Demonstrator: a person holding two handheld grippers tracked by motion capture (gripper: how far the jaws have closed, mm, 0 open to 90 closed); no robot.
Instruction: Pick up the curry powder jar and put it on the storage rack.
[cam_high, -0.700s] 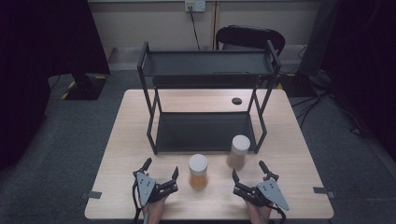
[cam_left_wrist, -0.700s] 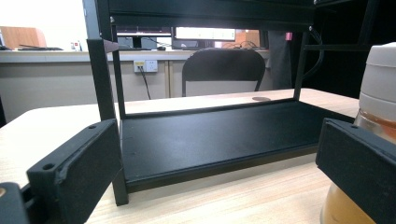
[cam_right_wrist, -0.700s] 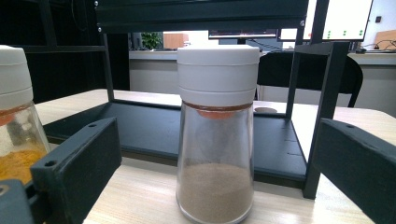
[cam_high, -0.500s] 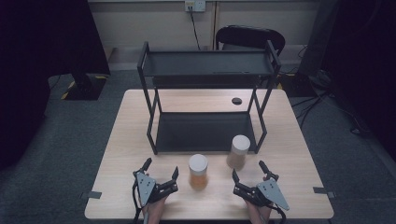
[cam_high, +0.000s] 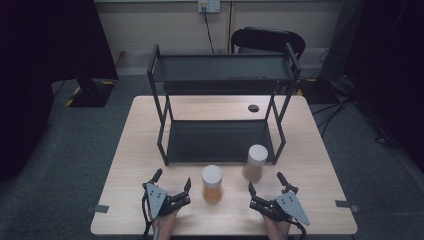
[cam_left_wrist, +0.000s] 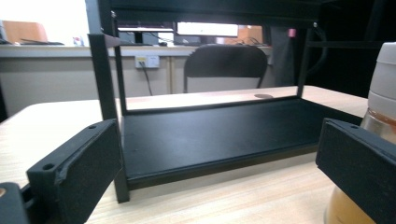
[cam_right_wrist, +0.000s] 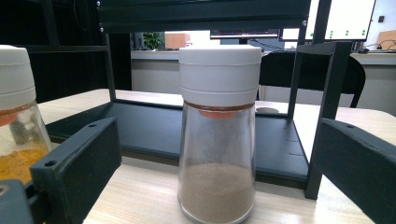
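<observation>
High view: two white-capped glass shakers stand upright on the wooden table (cam_high: 125, 165), just in front of the black two-tier rack (cam_high: 220, 140). The orange-spice shaker (cam_high: 212, 184) is nearer the table's front edge; the brown-spice shaker (cam_high: 256, 162) stands close to the rack's right front leg. The left gripper (cam_high: 173, 186) lies low at the table's front, jaws spread wide and empty, pointing up and to the right, the orange-spice shaker just beside its right jaw. The right gripper (cam_high: 265, 186) lies likewise, jaws spread and empty, aimed toward the brown-spice shaker, near it but apart. A hand under each gripper comes in from the bottom edge.

Left gripper view: both black jaws stand far apart with nothing between them, facing the rack's lower shelf (cam_left_wrist: 215, 135). The orange-spice shaker (cam_left_wrist: 380, 107) shows at the right edge, behind the right jaw.

Right gripper view: the brown-spice shaker (cam_right_wrist: 218, 130) stands centred between the wide jaws, untouched, brown powder filling its lower part. The orange-spice shaker (cam_right_wrist: 18, 126) sits at the left edge.
</observation>
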